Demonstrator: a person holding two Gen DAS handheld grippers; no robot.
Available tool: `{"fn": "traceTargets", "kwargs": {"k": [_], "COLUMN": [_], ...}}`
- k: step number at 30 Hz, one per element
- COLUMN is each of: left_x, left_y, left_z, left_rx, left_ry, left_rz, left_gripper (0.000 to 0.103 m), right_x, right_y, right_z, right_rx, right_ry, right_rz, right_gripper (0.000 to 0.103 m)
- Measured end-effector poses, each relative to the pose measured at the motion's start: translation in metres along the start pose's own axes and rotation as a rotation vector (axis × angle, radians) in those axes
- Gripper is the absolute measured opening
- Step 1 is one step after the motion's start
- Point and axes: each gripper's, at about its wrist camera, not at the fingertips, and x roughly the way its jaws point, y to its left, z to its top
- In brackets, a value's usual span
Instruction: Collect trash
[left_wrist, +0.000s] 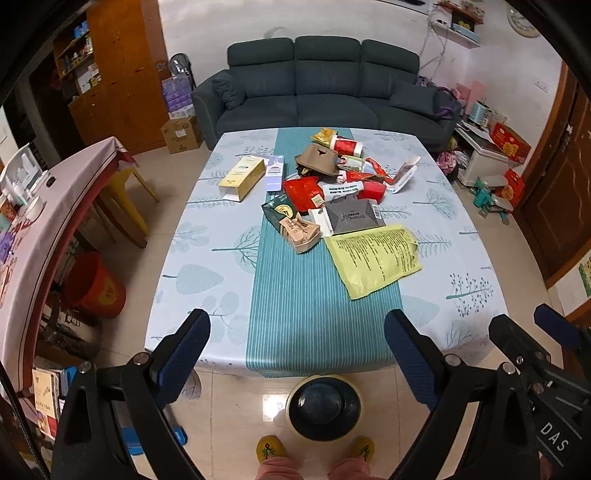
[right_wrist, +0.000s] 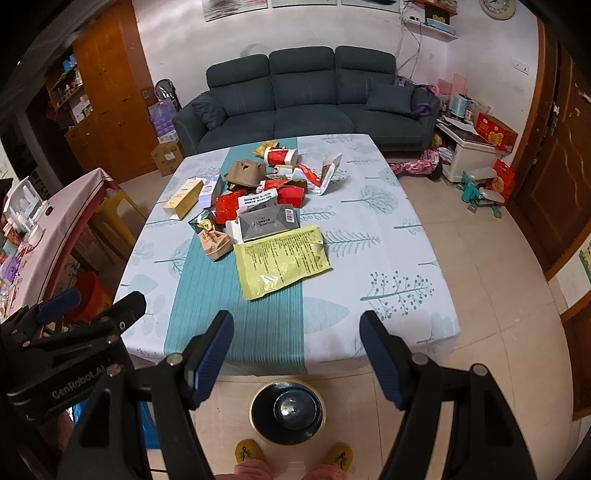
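Both claws hang over the near edge of the worktop (left_wrist: 424, 295), well short of the litter. The left claw (left_wrist: 295, 354) stands wide with nothing between its blue pads; the right claw (right_wrist: 297, 354) likewise stands wide and empty. No item is held or touched.

The trash lies in a loose heap (left_wrist: 332, 184) along the striped runner toward the far half of the worktop. Nearest the claws is a flat yellow pouch (left_wrist: 373, 258), with a grey carton (left_wrist: 354, 218) overlapping its far edge. A tan crumpled wrapper (left_wrist: 301, 232) lies just beside them, and a long yellow box (left_wrist: 243, 177) sits apart at the left. A black-lined bin (left_wrist: 324, 406) stands on the floor below the near edge, between the person's slippers.

Risks noted, as judgement:
- The yellow pouch lies flat on cloth. A claw closing on it from above may pinch the runner as well and drag the cloth, shifting the whole heap.
- The items overlap. Lifting one from the pile could tip neighbours off the far or side edges.
- Thin, slick wrappers may slip from the pads during the carry back.
- The bin sits partly under the cloth's overhang, so a release made too early would land on the worktop or floor instead.
- The two claws hang close together; reaching for the same piece invites a collision.
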Motion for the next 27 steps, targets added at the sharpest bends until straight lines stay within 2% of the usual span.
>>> {"fn": "traceTargets", "kwargs": {"k": [18,27], "left_x": [-0.025,-0.021], "left_y": [-0.027,-0.03], "left_z": [-0.004,-0.007], "left_rx": [-0.161,-0.159], "left_ry": [-0.05,-0.007], "left_rz": [0.058,0.096], "left_gripper": [0.094,0.094], "right_x": [-0.007,0.002], "right_y": [-0.027,-0.039], "right_z": [0.021,0.03], "right_rx": [-0.118,-0.107], "right_ry": [-0.045,-0.034], "right_rz": [0.129,0.189], "right_gripper": [0.071,0.071]}}
